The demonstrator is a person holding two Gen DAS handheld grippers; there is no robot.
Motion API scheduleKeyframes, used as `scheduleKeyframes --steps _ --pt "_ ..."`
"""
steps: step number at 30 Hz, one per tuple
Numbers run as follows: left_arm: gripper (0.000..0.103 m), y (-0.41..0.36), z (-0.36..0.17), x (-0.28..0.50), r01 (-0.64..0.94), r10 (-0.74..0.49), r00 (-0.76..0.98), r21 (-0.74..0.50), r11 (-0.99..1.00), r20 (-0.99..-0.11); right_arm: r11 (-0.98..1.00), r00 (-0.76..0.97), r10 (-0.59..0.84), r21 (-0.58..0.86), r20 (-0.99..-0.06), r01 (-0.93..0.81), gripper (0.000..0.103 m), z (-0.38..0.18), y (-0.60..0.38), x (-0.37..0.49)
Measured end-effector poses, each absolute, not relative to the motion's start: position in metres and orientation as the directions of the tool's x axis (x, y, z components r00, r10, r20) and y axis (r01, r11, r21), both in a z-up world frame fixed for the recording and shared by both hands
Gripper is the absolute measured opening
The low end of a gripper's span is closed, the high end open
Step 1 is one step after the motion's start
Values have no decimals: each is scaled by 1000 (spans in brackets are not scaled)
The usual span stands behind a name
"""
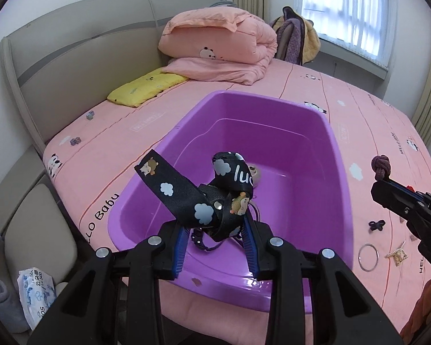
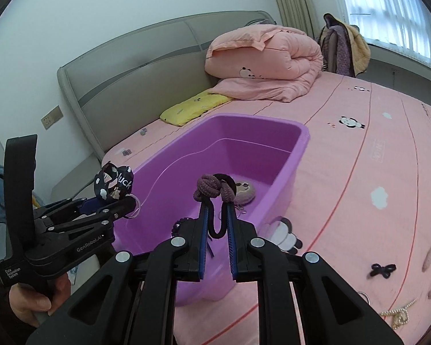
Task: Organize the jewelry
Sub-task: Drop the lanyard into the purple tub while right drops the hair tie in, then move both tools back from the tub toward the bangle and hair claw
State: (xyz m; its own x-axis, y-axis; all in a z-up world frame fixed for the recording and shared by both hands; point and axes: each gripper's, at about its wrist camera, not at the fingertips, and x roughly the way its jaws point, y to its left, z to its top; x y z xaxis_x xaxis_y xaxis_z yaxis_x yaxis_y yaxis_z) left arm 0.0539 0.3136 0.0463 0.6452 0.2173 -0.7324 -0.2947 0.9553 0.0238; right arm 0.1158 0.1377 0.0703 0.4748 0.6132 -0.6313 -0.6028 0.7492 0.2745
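A purple plastic tub (image 1: pixel 342 178) sits on the pink bed; it also shows in the right wrist view (image 2: pixel 296 155). My left gripper (image 1: pixel 215 224) is shut on a black cartoon-print lanyard strap (image 1: pixel 186 192) with a key ring, held over the tub's near end; the strap also shows in the right wrist view (image 2: pixel 115 184). My right gripper (image 2: pixel 217 210) is shut on a mauve knotted hair tie (image 2: pixel 212 189) with a black elastic loop, over the tub's near rim. A small plush bear charm (image 2: pixel 244 191) lies inside the tub.
On the sheet to the right of the tub lie a black bow clip (image 1: pixel 376 224), a metal ring (image 1: pixel 367 257) and a gold pearl hair clip (image 1: pixel 398 256). A folded pink duvet (image 1: pixel 215 40) and a yellow pillow (image 1: pixel 146 87) lie by the headboard.
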Motion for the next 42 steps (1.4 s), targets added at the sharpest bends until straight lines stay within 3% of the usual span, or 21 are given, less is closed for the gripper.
scheduleKeyframes --steps 10,12,14,15,17,18,28,31,42 --pt "37 347 11 86 -311 189 551 10 951 -813 764 375 565 295 -735 -573 13 38 195 154" --pt "38 353 6 87 -322 183 538 0 947 -823 770 376 553 284 -743 -571 25 35 199 155" --pt "41 354 4 87 -334 183 534 -7 943 -826 775 393 540 257 -744 -578 46 33 200 155" --pt "44 355 3 87 -339 189 530 -2 941 -826 778 403 533 244 -744 -579 47 33 201 155" --pt "65 356 4 87 -350 205 529 9 937 -823 779 411 526 230 -744 -583 48 32 201 154" --pt "68 356 5 86 -355 211 536 8 935 -817 779 413 525 225 -744 -585 48 32 201 153" --pt "77 355 10 82 -363 227 545 16 932 -807 791 416 522 239 -745 -564 48 31 190 156" --pt "79 353 13 80 -358 221 547 13 934 -807 790 421 525 240 -740 -564 56 33 187 154" --pt "93 338 34 65 -352 255 576 46 935 -777 790 435 540 256 -721 -557 61 45 166 141"
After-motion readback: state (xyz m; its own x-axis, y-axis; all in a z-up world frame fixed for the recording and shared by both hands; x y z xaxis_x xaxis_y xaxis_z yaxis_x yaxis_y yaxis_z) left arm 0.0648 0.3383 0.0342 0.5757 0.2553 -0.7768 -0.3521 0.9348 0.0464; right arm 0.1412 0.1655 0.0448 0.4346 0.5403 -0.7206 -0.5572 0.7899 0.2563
